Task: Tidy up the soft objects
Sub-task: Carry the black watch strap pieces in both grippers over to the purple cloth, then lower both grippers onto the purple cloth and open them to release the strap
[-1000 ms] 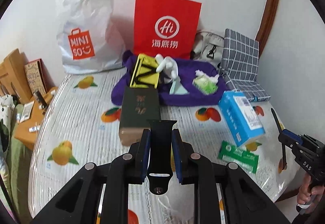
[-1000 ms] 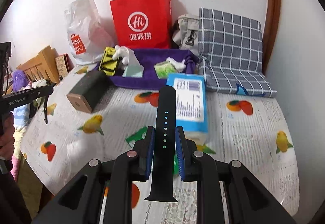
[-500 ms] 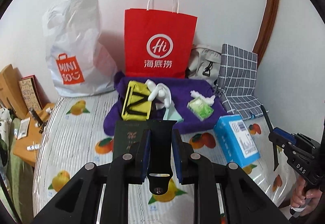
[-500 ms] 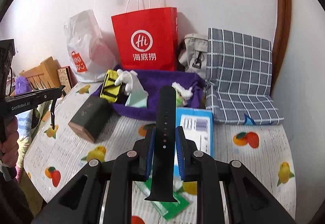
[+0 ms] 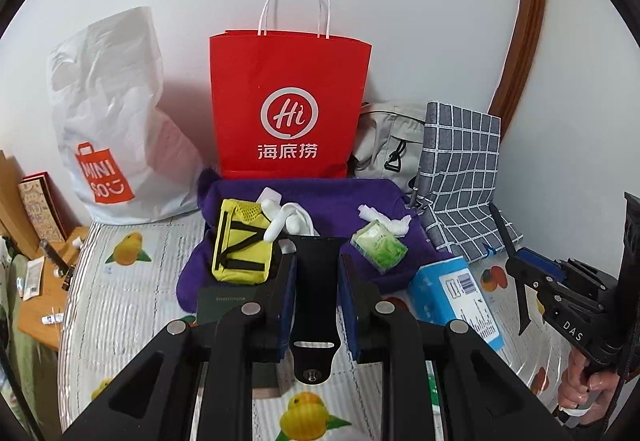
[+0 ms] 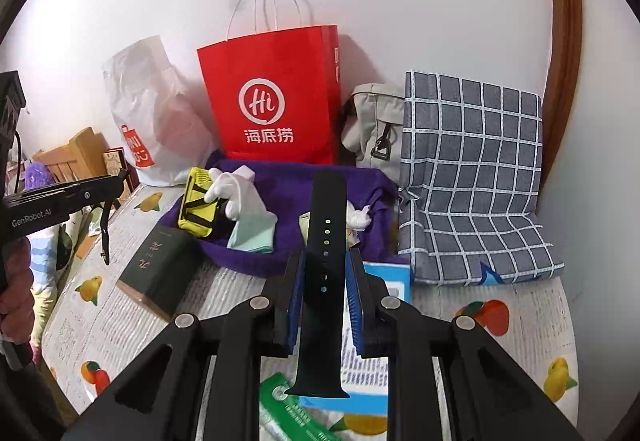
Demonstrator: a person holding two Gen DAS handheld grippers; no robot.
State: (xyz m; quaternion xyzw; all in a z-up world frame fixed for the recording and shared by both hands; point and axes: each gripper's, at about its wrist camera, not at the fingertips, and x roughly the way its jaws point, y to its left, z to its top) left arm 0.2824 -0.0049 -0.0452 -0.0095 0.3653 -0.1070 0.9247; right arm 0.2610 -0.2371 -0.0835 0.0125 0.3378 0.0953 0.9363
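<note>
My left gripper is shut on a short black watch strap piece with a slot and a pin, held in the air above the bed. My right gripper is shut on a long black watch strap with a row of holes. Ahead lies a purple cloth with a yellow pouch, a white glove, a mint sock and a green tissue pack on it. The right gripper shows at the right of the left wrist view, strap hanging.
A red paper bag, a white Miniso bag, a beige backpack and a checked cushion stand against the wall. A dark box, a blue box and a green packet lie on the fruit-print bedspread.
Both grippers have risen and tilted upward with their straps still held; the bags and wall now fill more of each view and the bed has dropped lower.
</note>
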